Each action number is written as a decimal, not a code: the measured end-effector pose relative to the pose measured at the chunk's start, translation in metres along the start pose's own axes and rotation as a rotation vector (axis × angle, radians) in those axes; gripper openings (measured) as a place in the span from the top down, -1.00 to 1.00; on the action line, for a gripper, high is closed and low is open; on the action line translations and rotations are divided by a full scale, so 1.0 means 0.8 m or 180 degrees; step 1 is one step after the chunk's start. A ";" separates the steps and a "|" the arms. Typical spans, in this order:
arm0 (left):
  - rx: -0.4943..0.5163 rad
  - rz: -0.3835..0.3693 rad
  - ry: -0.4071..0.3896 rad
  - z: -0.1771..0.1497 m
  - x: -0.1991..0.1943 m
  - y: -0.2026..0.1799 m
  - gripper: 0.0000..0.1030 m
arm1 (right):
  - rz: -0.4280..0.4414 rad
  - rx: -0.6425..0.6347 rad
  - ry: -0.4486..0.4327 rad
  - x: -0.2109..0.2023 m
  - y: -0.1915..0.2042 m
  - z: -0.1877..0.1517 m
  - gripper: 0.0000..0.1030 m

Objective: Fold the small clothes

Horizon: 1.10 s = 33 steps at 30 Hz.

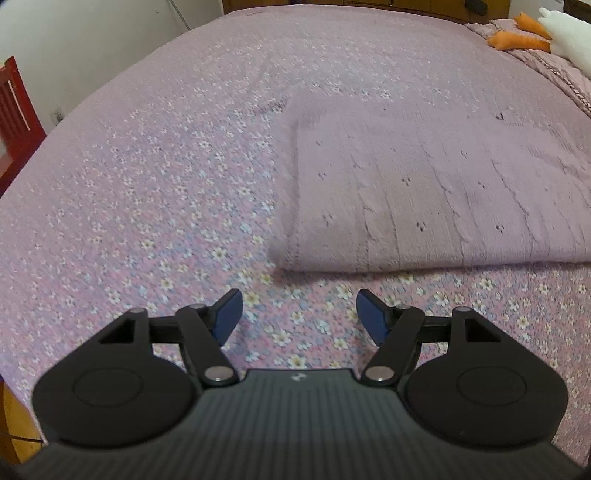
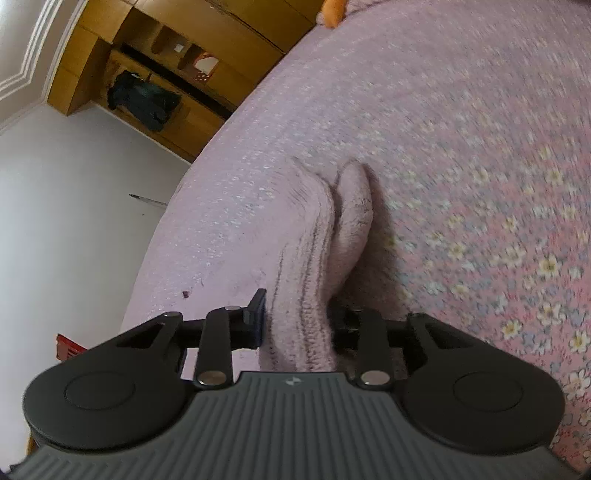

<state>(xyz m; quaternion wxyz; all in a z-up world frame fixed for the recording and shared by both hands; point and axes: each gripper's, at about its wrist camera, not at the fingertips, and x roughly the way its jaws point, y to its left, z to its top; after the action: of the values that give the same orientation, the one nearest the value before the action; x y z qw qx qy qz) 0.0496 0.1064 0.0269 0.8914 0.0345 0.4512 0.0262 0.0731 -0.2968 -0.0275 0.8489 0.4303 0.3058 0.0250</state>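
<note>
A pink knitted garment lies folded flat on the flowered bedspread, to the right of centre in the left wrist view. My left gripper is open and empty, just short of the garment's near folded edge. My right gripper is shut on a thick bunch of the same pink knit, which runs away from the jaws in two raised folds. The right finger is hidden behind the cloth.
A white and orange plush toy lies on a pillow at the bed's far right. A red chair stands at the left beside the bed. Wooden shelves line the far wall.
</note>
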 end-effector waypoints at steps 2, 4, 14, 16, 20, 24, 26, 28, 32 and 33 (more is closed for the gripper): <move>0.0007 0.0027 -0.0020 0.004 -0.002 0.003 -0.35 | 0.0033 -0.0084 -0.0001 -0.002 0.014 0.004 0.41; 0.0002 0.0030 -0.0040 0.006 -0.001 0.009 -0.35 | 0.0101 -0.0153 -0.0007 -0.001 0.027 0.006 0.43; -0.0117 0.0000 -0.0100 -0.001 -0.016 0.029 -0.35 | 0.0307 -0.1096 0.0050 0.004 0.145 -0.001 0.46; -0.0096 0.0013 -0.0113 -0.001 -0.019 0.033 -0.35 | 0.0372 -0.1170 0.0112 0.010 0.166 -0.006 0.47; -0.0090 0.0056 -0.0173 0.005 -0.029 0.047 -0.35 | 0.0493 -0.1316 0.0220 0.023 0.215 -0.019 0.48; -0.0071 0.0096 -0.0261 0.012 -0.043 0.063 -0.35 | 0.0611 -0.1580 0.0343 0.040 0.270 -0.041 0.48; -0.0044 0.0128 -0.0316 0.016 -0.049 0.070 -0.35 | 0.0647 -0.1714 0.0419 0.052 0.295 -0.055 0.48; -0.0035 0.0153 -0.0359 0.022 -0.054 0.077 -0.35 | 0.0677 -0.1811 0.0523 0.064 0.318 -0.076 0.48; -0.0066 0.0162 -0.0424 0.023 -0.059 0.093 -0.35 | 0.0591 -0.1989 0.0772 0.107 0.346 -0.122 0.48; -0.0076 0.0164 -0.0429 0.023 -0.059 0.096 -0.35 | 0.0529 -0.2048 0.0849 0.120 0.350 -0.135 0.48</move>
<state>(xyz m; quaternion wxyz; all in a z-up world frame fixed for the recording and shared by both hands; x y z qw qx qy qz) 0.0351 0.1785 0.0820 0.9191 0.0371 0.3889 0.0521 0.1544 -0.0147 0.0860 0.8886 0.1573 0.3544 0.2449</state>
